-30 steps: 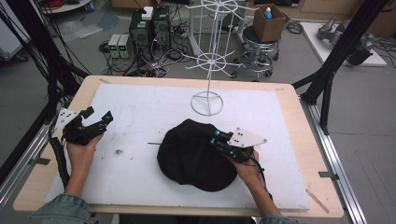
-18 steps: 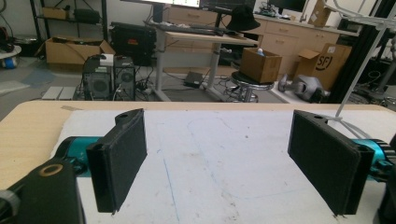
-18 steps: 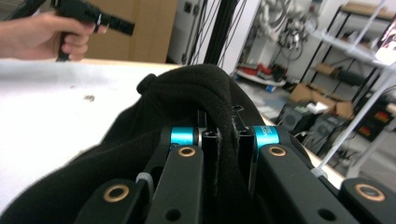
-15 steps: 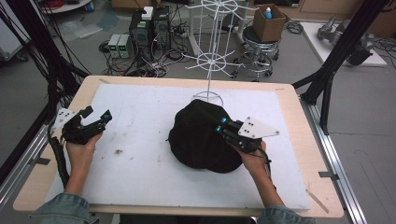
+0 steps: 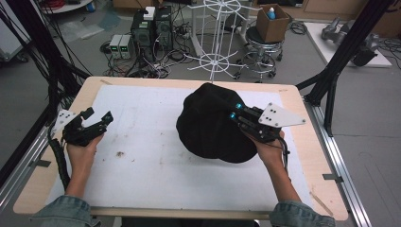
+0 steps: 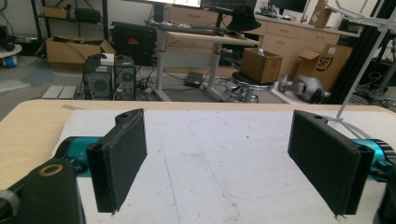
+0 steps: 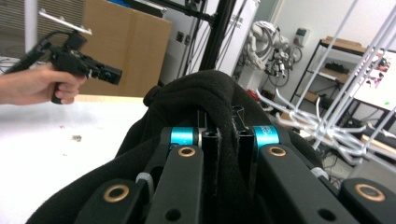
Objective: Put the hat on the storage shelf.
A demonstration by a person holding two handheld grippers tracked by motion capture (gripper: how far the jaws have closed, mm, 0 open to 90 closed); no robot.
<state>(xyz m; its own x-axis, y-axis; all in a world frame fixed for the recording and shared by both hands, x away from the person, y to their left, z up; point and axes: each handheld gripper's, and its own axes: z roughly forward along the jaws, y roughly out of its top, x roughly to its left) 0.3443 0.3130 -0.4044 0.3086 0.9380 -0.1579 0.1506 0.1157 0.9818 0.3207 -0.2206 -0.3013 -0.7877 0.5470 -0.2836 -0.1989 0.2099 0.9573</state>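
- On the white surface (image 5: 151,179) in the high view, the right tool (image 5: 235,111) pinches a black hat (image 5: 208,125) by a fold of its cloth and holds it tilted up off the mat, near the far edge. Just beyond stands a white wire rack (image 5: 213,33), so I judge the hat is raised to go onto it. The right forearm reaches forward, wrist angled inward. The left tool (image 5: 97,120) rests low at the left side, well apart from the hat.
- In the left gripper view, the left tool's (image 6: 217,161) jaws stand wide with nothing between them, pointing across the bare mat; likely it simply waits.
- In the right gripper view, the right tool (image 7: 227,135) has its jaws drawn narrow on a ridge of the hat (image 7: 196,100), the rack's wires (image 7: 327,126) close at the right.
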